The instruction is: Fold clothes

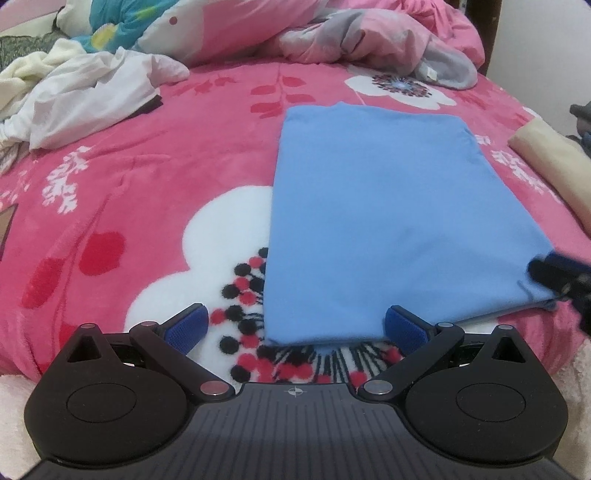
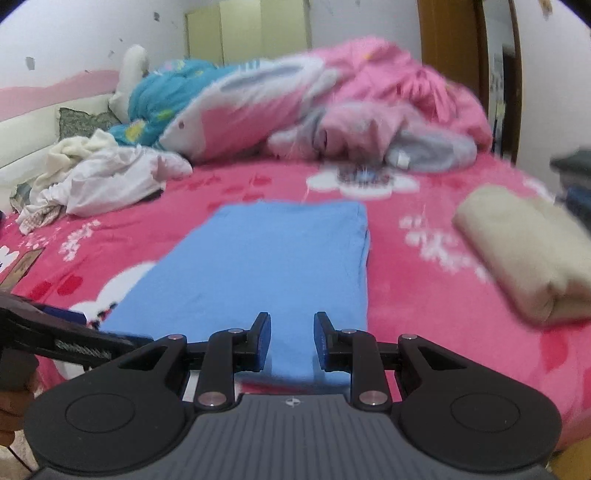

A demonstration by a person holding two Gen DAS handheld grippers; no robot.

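Note:
A light blue garment lies folded into a flat rectangle on the pink flowered blanket. My left gripper is wide open at the garment's near left corner. Its right finger rests over the near edge and its left finger over the blanket. My right gripper hovers low at the garment's near right part, jaws a little apart. Flat blue cloth shows in the gap and nothing is pinched. Each gripper shows in the other's view: the right gripper, blurred, and the left gripper.
A folded tan garment lies right of the blue one. A heap of white clothes sits at the far left. A rumpled pink duvet and pillows fill the back of the bed. Dark folded items are at the right edge.

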